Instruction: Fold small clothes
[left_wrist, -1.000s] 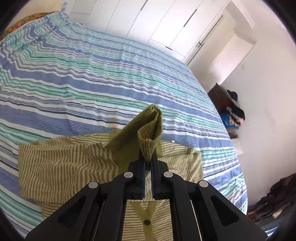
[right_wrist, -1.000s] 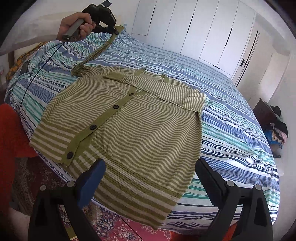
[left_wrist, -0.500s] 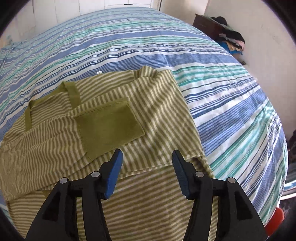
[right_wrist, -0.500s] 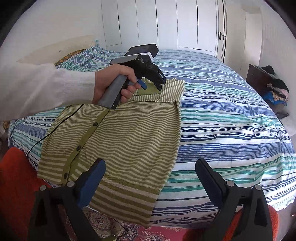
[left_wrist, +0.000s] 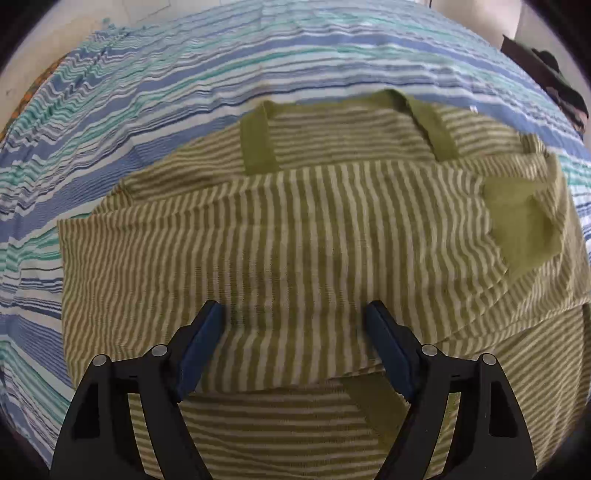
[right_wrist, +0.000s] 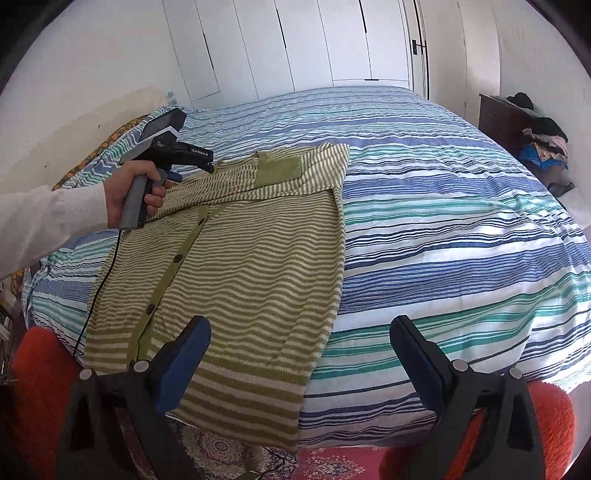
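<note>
Left wrist view: left gripper (left_wrist: 295, 317) hangs above a green striped cardigan (left_wrist: 314, 236) on the bed (left_wrist: 147, 92), fingers (left_wrist: 201, 343) opening, holding nothing. Right wrist view: right gripper (right_wrist: 300, 354) fingers spread wide and empty near the cardigan's hem; a hand (right_wrist: 133, 192) holds the left gripper over the folded sleeves.

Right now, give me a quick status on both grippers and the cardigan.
Left gripper opening, nothing held, over folded sleeve. Right gripper open, empty, near hem. Cardigan flat on bed, sleeves folded in. Nothing blocking.
</note>
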